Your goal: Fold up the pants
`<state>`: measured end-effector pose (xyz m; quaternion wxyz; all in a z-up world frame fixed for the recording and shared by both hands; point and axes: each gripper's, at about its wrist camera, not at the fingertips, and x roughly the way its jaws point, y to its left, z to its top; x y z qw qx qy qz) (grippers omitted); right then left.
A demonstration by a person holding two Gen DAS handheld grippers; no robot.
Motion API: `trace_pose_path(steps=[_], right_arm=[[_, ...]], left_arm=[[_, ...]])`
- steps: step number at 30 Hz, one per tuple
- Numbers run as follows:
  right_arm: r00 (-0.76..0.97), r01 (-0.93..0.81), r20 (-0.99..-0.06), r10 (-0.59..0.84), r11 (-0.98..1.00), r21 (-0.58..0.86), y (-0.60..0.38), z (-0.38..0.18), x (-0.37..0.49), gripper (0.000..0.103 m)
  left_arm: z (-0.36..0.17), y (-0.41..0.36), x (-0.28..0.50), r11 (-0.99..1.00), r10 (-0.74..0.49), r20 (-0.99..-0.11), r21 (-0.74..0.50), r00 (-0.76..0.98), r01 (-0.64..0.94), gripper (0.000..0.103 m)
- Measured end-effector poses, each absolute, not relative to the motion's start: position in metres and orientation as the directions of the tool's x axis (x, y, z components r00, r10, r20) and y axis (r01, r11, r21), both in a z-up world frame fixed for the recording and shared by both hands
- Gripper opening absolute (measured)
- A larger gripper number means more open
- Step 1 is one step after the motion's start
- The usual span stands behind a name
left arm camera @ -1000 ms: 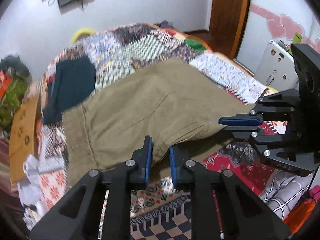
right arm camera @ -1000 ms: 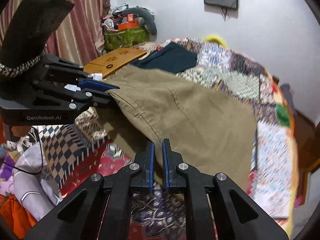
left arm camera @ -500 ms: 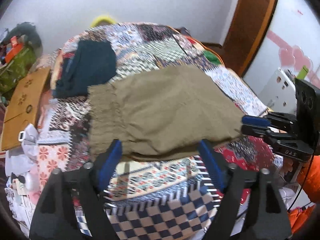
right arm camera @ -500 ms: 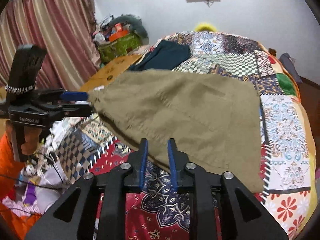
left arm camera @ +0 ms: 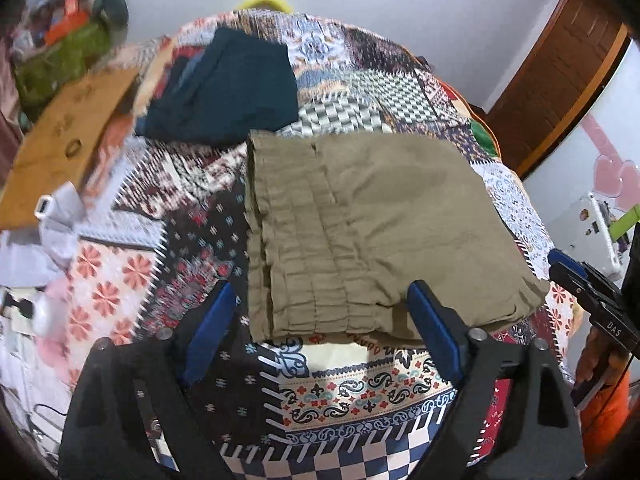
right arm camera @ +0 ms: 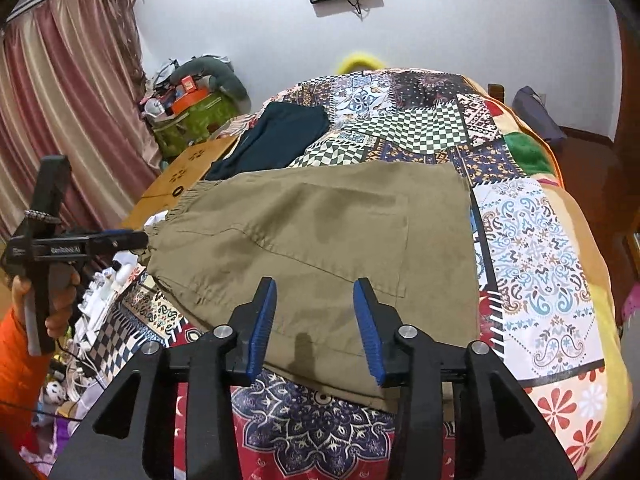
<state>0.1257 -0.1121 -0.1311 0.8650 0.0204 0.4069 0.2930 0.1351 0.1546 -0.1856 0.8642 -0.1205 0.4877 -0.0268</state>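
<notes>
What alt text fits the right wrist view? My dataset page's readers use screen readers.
Folded khaki pants lie flat on a patchwork bedspread, with the right hand-held gripper open just above their near edge. The left hand-held gripper sits at the waistband; dark folded clothes lie behind.

The olive pants [left arm camera: 372,232] lie folded flat on the patchwork bed [left arm camera: 384,92], gathered waistband on the left, just beside a dark garment [left arm camera: 224,88].

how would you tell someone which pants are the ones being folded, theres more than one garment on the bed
Start from the bed with the patchwork quilt. On its near half lie the olive-khaki pants, folded into a broad flat rectangle with a gathered elastic waistband along one edge. The only other garment, a dark teal folded one, lies further back towards the wall.
</notes>
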Motion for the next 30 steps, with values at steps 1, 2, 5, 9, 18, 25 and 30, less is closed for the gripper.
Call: trace_pose_path(steps=[1,2,5,9,18,25,30], right_arm=[[0.494,-0.492,-0.693,0.525,0.826,0.275,-0.108,-0.132,0.127,0.042],[0.491,-0.494,-0.693,0.527,0.824,0.277,-0.107,-0.133,0.128,0.042],[0.473,-0.505,-0.695,0.541,0.813,0.289,-0.096,-0.135,0.132,0.042],[0.448,-0.511,-0.697,0.560,0.800,0.315,-0.081,-0.141,0.137,0.042],[0.412,-0.539,-0.765,0.495,0.809,0.233,-0.074,-0.173,0.127,0.043],[0.412,-0.481,-0.787,0.459,0.843,0.240,-0.113,-0.181,0.118,0.043],[0.413,-0.461,-0.790,0.454,0.852,0.248,-0.131,-0.181,0.112,0.022]], left_arm=[[-0.188,0.154,0.135,0.968,-0.174,-0.835,-0.242,0.522,-0.065,0.067],[-0.191,0.152,0.135,0.967,-0.185,-0.834,-0.247,0.519,-0.053,0.057],[-0.190,0.147,0.133,0.975,-0.165,-0.827,-0.218,0.538,-0.036,0.052],[-0.182,0.140,0.125,0.992,-0.087,-0.809,-0.125,0.581,-0.024,0.050],[-0.197,0.146,0.122,0.996,-0.049,-0.816,-0.086,0.576,-0.037,0.054],[-0.203,0.151,0.116,0.991,-0.077,-0.809,-0.128,0.582,-0.047,0.057],[-0.205,0.152,0.116,0.990,-0.070,-0.810,-0.128,0.582,-0.060,0.062]])
